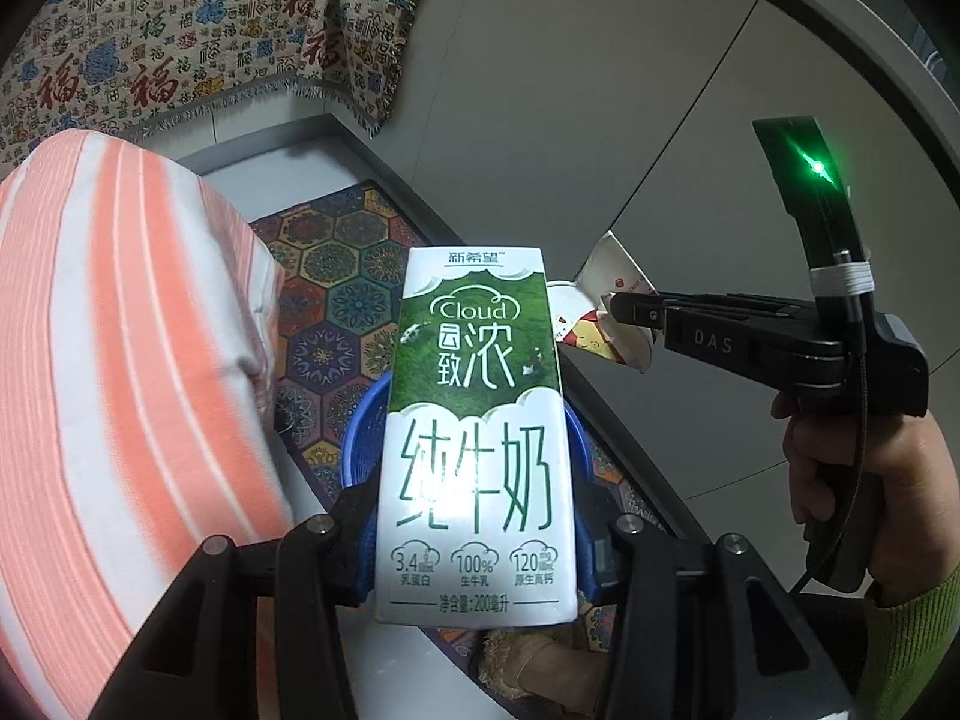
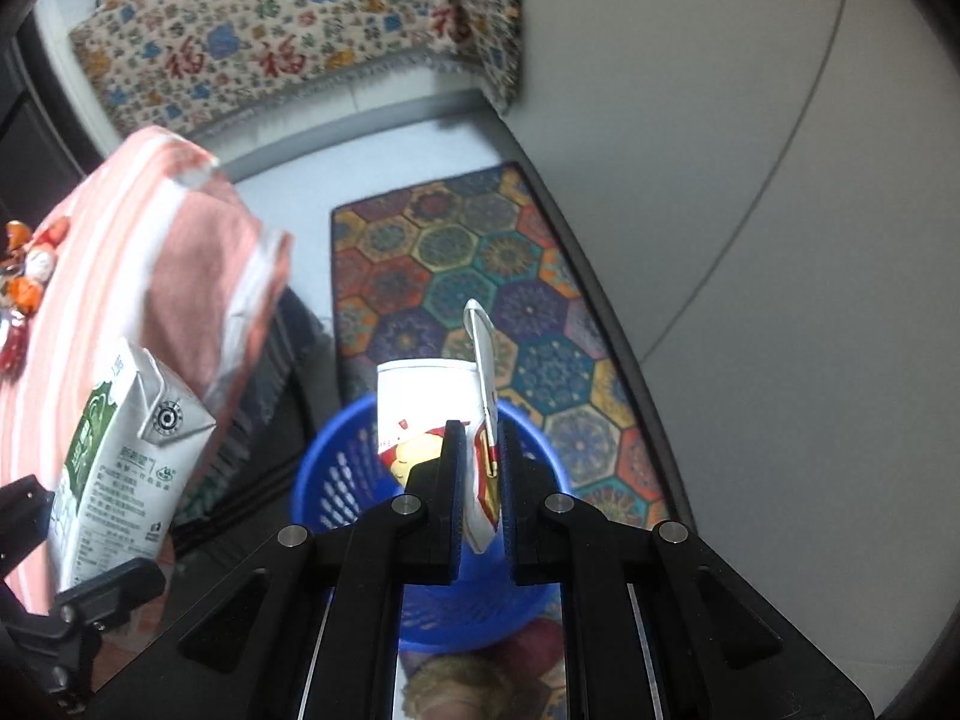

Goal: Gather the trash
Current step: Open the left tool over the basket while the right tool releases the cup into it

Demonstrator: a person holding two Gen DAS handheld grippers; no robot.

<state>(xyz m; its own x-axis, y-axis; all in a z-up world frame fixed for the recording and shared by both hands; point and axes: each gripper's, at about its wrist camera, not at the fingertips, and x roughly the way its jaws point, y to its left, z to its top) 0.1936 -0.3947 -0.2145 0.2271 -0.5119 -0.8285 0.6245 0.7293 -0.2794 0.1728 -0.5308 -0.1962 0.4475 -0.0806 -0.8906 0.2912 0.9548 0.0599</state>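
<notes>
My left gripper (image 1: 477, 546) is shut on a white and green milk carton (image 1: 474, 432) and holds it upright above the blue mesh basket (image 1: 366, 420). The carton also shows at the left of the right wrist view (image 2: 120, 456). My right gripper (image 2: 480, 456) is shut on a crumpled white paper cup (image 2: 432, 408) with a red and yellow print, right above the blue basket (image 2: 342, 480). In the left wrist view the right gripper (image 1: 624, 309) holds the cup (image 1: 606, 306) to the right of the carton.
A table with a pink and white striped cloth (image 1: 120, 360) stands at the left, with small orange items (image 2: 27, 276) on it. A hexagon-patterned rug (image 2: 480, 276) lies on the floor under the basket. A patterned cloth (image 2: 300, 30) drapes furniture behind. A grey wall (image 2: 750, 180) is at the right.
</notes>
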